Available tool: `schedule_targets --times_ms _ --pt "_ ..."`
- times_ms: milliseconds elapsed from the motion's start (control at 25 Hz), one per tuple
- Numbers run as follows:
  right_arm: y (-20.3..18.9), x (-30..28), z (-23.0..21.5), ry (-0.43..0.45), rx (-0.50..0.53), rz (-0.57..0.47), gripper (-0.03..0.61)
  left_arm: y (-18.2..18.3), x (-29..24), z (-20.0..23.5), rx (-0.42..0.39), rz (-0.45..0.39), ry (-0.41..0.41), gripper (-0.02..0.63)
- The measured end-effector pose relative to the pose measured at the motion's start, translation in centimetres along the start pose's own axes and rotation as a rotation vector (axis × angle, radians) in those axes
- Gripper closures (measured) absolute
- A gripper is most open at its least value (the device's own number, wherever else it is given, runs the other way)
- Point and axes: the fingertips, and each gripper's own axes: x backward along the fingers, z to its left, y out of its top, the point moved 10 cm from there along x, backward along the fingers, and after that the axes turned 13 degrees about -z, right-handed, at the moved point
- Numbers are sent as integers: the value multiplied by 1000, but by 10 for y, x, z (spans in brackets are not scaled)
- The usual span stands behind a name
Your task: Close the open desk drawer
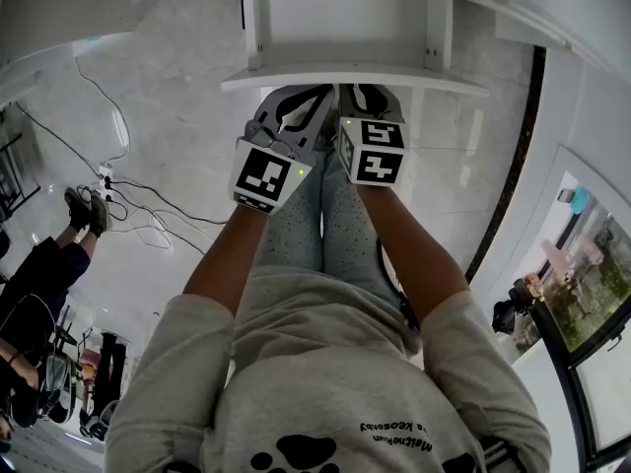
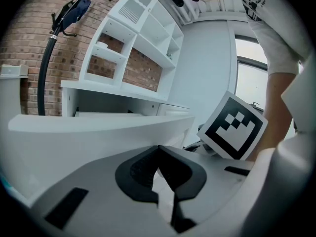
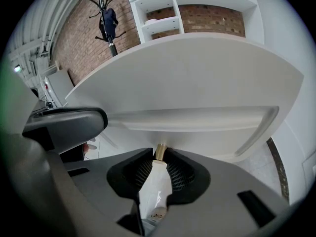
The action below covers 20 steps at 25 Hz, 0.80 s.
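Observation:
The white desk drawer stands pulled out at the top of the head view, its front panel nearest me. Both grippers sit side by side just before that panel. The tips of my left gripper touch, with nothing seen held. In the left gripper view the left gripper faces the drawer front. My right gripper is shut on a white tube with a brass end. In the right gripper view the right gripper points at the front panel's underside.
A white shelf unit rises behind the desk against a brick wall, with a coat stand to its left. Cables and a power strip lie on the floor at left, beside another person's shoes. A window runs along the right.

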Motion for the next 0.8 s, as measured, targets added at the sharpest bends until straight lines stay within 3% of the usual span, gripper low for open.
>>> schedule_targets --times_ms 400,600,800 --pt "13 -18 -11 -8 -19 -56 472 3 -23 18 2 -55 16 595" --pt "24 -31 -13 -7 -21 -57 472 9 -32 29 12 -5 29 595" --pt "36 -46 -18 3 -22 -62 472 15 -45 42 11 -11 53 595"
